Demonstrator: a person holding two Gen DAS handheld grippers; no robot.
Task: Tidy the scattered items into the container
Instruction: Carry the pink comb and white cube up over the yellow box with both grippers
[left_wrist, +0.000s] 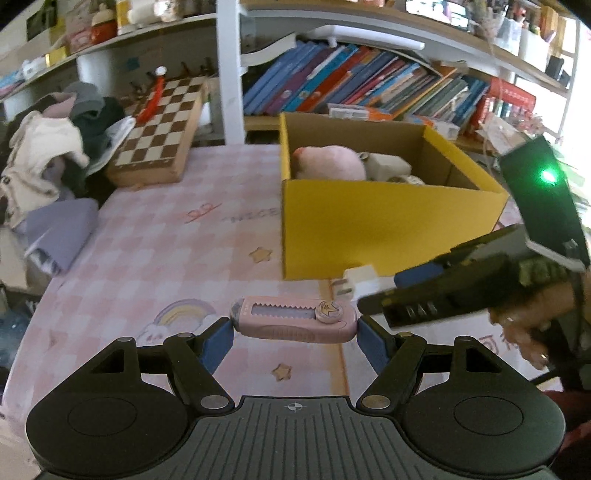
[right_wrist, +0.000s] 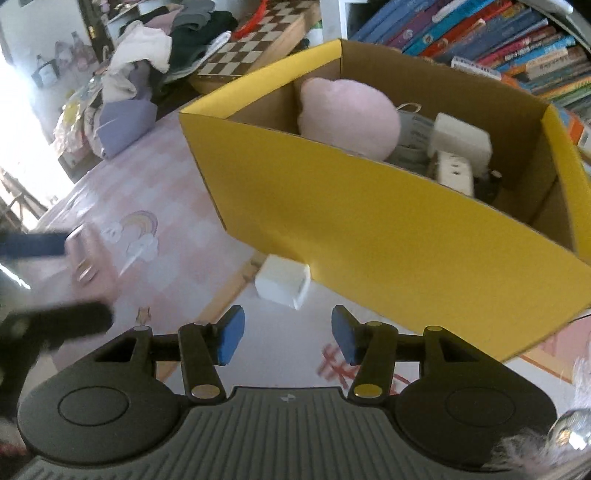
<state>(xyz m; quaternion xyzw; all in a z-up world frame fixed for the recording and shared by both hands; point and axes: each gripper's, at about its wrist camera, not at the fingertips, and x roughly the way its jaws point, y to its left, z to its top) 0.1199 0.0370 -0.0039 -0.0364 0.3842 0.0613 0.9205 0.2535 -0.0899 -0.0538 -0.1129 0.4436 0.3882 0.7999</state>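
A pink box cutter (left_wrist: 295, 319) lies crosswise between my left gripper's (left_wrist: 295, 334) blue pads, which press on its two ends. In the right wrist view the same cutter (right_wrist: 90, 258) and left gripper show as a blur at the left edge. A small white plug adapter (right_wrist: 282, 286) rests on the pink checked tablecloth (right_wrist: 155, 184), against the front wall of the yellow cardboard box (right_wrist: 369, 229). My right gripper (right_wrist: 288, 328) stands open just short of it, with nothing between the pads. Inside the box lie a pink plush (right_wrist: 347, 116), a white charger block (right_wrist: 461, 142) and a power strip (right_wrist: 456, 171).
A wooden chessboard case (left_wrist: 159, 133) and a heap of clothes (left_wrist: 48, 158) fill the far left of the table. Shelves of books (left_wrist: 369, 85) stand behind the box (left_wrist: 388, 221). A person's hand (left_wrist: 528, 332) holds the right gripper (left_wrist: 388, 291) at the right edge.
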